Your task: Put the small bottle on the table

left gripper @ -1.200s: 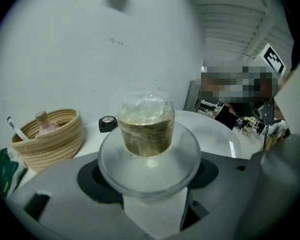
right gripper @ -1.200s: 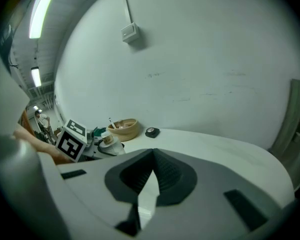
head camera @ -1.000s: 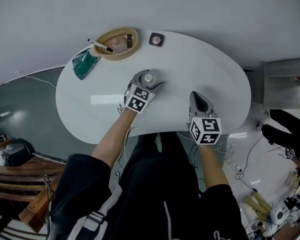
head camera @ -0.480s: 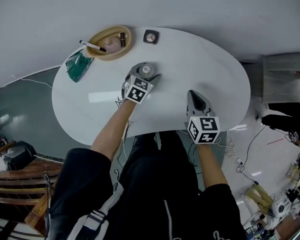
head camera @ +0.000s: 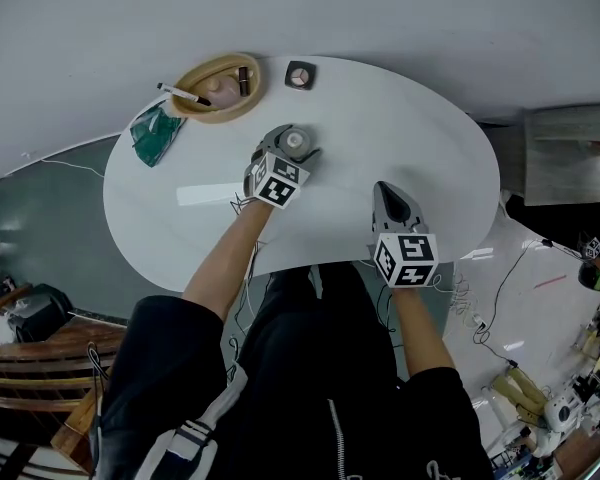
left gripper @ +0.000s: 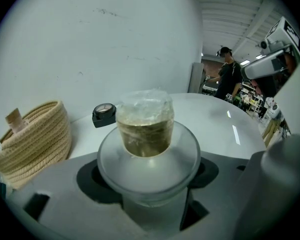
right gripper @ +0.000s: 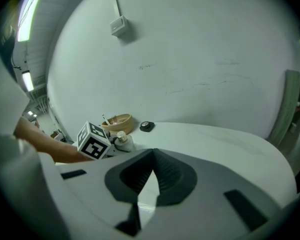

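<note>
The small frosted bottle with a pale wrapped stopper stands upright between the jaws of my left gripper, over the middle of the white oval table. In the left gripper view the bottle fills the centre and the left gripper is shut on its body. Whether its base touches the tabletop cannot be told. My right gripper hovers over the near right part of the table. Its jaws meet with nothing between them. From there the bottle shows beside the left gripper's marker cube.
A woven basket with a marker pen across its rim sits at the table's far left. A small black compact lies beside it and a teal crumpled item at the left edge. A grey wall runs behind the table.
My left gripper has carried the bottle a little farther onto the table, toward the compact. The right gripper has hardly moved.
</note>
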A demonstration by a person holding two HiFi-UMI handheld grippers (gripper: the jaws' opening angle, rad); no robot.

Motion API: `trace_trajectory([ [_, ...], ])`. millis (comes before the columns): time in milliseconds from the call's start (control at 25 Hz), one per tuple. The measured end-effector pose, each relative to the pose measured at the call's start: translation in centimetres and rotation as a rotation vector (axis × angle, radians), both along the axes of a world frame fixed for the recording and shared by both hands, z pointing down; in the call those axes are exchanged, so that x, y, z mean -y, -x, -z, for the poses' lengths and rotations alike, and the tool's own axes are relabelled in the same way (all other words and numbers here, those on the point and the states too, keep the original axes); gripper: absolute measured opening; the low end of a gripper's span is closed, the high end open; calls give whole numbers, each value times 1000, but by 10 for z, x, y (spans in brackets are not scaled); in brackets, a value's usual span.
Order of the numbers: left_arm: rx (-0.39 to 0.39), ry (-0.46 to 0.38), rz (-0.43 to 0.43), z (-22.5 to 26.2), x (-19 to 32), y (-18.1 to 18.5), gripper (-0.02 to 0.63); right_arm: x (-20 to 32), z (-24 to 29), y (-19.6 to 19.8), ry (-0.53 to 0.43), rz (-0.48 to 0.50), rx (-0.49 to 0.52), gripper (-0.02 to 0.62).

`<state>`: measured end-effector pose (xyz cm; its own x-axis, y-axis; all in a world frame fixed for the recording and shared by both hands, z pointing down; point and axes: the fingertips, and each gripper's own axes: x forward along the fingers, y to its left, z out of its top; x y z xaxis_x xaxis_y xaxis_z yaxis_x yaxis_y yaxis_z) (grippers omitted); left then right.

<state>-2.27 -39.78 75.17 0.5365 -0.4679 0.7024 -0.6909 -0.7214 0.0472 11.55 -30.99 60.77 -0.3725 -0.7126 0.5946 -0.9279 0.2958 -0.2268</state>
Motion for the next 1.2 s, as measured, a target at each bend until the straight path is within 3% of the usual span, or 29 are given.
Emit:
trace_trajectory([
  [280, 44, -19, -22, -6, -5, 2, 373, -1, 0, 4, -3, 2, 5, 3],
  [360, 40, -17, -19, -6, -7, 3, 348, -3, 0, 4, -3, 3, 4, 3],
  [840, -5, -54, 16, 29, -26, 20, 339, -10, 15, 16, -49, 32, 11, 3],
  [1040, -43, -91, 74, 60, -41, 42, 266, -3, 27, 32, -93, 83, 19, 3],
  [1120, -85, -107, 128, 77, -45, 55, 145, 0, 34, 41, -112, 111, 22, 3],
  [1200, -116, -122, 173, 99, -49, 68, 98, 5, 42, 51, -136, 139, 25, 3],
])
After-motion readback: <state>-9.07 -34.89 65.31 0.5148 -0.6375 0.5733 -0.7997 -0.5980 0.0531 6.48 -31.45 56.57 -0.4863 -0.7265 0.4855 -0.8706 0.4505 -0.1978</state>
